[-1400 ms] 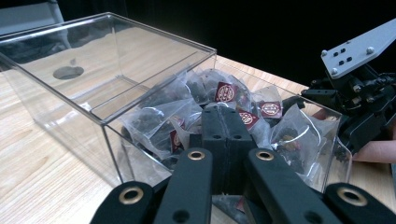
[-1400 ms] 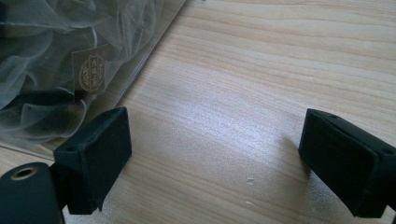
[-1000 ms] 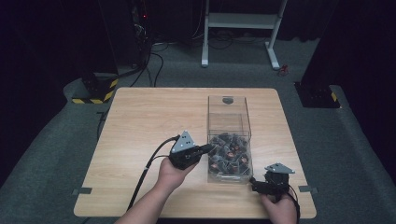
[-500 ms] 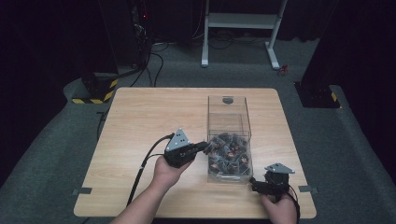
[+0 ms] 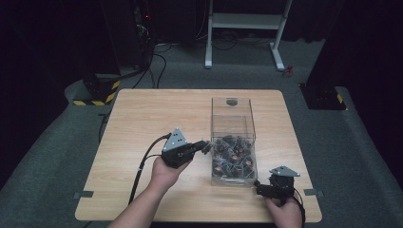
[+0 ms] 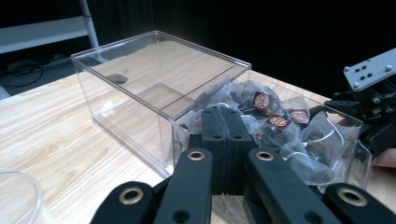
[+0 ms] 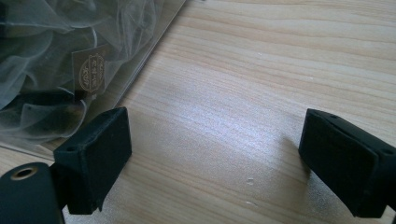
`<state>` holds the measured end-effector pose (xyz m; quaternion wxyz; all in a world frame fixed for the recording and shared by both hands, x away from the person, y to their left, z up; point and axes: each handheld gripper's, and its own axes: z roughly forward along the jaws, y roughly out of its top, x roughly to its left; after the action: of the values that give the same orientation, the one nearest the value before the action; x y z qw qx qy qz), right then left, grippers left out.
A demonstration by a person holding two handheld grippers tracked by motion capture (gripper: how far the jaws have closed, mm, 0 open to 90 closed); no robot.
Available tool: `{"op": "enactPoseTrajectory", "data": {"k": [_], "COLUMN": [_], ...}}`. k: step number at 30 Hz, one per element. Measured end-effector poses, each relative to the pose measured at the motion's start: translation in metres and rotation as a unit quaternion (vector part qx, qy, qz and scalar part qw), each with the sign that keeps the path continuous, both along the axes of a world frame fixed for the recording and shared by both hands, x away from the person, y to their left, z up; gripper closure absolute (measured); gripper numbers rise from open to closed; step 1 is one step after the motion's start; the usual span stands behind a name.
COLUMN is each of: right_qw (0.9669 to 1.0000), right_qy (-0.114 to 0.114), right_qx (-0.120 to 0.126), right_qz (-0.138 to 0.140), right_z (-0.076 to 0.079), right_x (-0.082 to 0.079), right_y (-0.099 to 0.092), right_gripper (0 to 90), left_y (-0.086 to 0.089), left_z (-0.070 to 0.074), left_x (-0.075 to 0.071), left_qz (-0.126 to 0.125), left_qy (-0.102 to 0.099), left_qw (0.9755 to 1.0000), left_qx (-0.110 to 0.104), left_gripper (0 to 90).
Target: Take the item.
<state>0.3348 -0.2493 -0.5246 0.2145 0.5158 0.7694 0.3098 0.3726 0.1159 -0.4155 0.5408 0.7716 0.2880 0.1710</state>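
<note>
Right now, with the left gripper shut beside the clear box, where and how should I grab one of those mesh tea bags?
Go for a tea bag at the top of the pile, by its loose mesh near the red tag. Come from above: the clear box is open-topped and its walls block the sides. The left gripper must probably open first; its jaws meet with nothing between them.

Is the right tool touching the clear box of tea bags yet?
Cannot tell. In the right gripper view one open finger overlaps the clear box edge; no view shows plain contact or gap.
</note>
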Motion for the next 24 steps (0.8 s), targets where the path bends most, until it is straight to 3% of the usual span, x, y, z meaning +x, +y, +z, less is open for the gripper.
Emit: {"op": "enactPoseTrajectory", "data": {"k": [24], "right_qw": [1.0], "right_qy": [0.0], "right_qx": [0.0], "right_qz": [0.0], "right_z": [0.0], "right_x": [0.0], "right_y": [0.0], "right_gripper": [9.1], "left_y": [0.03], "left_z": [0.004], "left_x": [0.01], "left_qz": [0.036], "left_qy": [-0.003], "left_qw": [0.9993], "left_qx": [0.0], "left_gripper": [90.0]}}
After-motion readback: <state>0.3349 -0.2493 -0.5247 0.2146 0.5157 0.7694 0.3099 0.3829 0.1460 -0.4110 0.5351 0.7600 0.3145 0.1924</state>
